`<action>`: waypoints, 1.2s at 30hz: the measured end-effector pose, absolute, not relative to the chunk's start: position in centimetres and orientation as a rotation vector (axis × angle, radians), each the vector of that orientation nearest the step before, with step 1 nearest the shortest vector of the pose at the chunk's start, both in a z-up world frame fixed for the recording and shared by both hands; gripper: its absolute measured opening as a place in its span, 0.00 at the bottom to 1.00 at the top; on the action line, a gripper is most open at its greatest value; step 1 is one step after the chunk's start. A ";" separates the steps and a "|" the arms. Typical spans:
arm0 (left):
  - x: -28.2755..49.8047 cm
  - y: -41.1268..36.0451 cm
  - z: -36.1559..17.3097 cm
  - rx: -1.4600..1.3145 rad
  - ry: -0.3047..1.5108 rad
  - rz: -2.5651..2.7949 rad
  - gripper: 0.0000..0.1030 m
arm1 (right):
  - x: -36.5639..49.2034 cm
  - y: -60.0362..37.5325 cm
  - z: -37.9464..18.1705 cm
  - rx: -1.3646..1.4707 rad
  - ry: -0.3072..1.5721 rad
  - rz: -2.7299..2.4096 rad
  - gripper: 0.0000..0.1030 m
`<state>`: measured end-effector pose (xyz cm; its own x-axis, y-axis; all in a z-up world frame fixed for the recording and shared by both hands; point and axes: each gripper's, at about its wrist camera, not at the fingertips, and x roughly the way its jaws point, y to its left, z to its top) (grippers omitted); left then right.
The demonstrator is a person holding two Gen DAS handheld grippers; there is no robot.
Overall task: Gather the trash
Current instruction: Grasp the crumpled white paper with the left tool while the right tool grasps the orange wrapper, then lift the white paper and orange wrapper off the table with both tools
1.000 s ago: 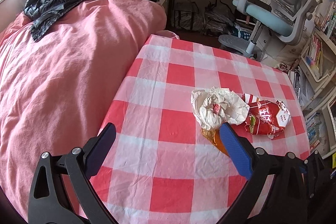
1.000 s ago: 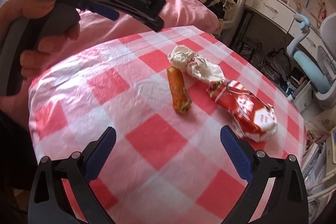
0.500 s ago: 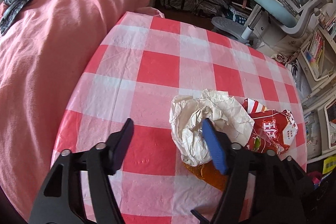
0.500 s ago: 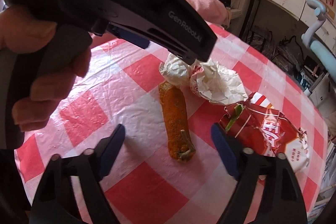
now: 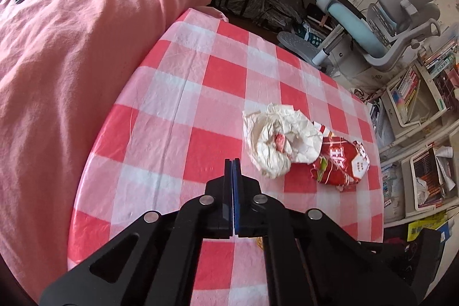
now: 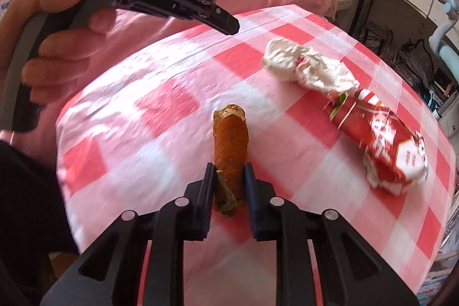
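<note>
The right gripper (image 6: 229, 172) has its jaws pinched on the near end of an orange peel (image 6: 231, 139), which juts forward between the fingers, its far end tipped up off the checkered tablecloth (image 6: 160, 105). Beyond the peel and to its right lies a crumpled white paper wad (image 6: 307, 68), and touching the wad's near right end is a red snack wrapper (image 6: 378, 142), flat on the cloth. Left of the peel and above it, the left gripper (image 6: 226, 23) hangs over the cloth with its tip slanting down toward the wad, a bare left hand (image 6: 48, 48) wrapped around its grey handle. From its own camera, the left gripper (image 5: 232, 162) shows its jaws pressed together on nothing, poised above the cloth just left of the paper wad (image 5: 281, 139), with the red wrapper (image 5: 341, 162) on the wad's far side. Past the table edge, on the side away from the wad, spreads a pink blanket (image 5: 71, 53).
</note>
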<state>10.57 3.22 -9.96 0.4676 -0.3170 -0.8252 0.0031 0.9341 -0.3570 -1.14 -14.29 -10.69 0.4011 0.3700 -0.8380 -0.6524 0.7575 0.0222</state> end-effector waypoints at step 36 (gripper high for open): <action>-0.9 2.4 -10.5 -0.170 1.135 -0.212 0.22 | -7.7 -16.6 -11.2 -0.406 1.066 0.681 0.26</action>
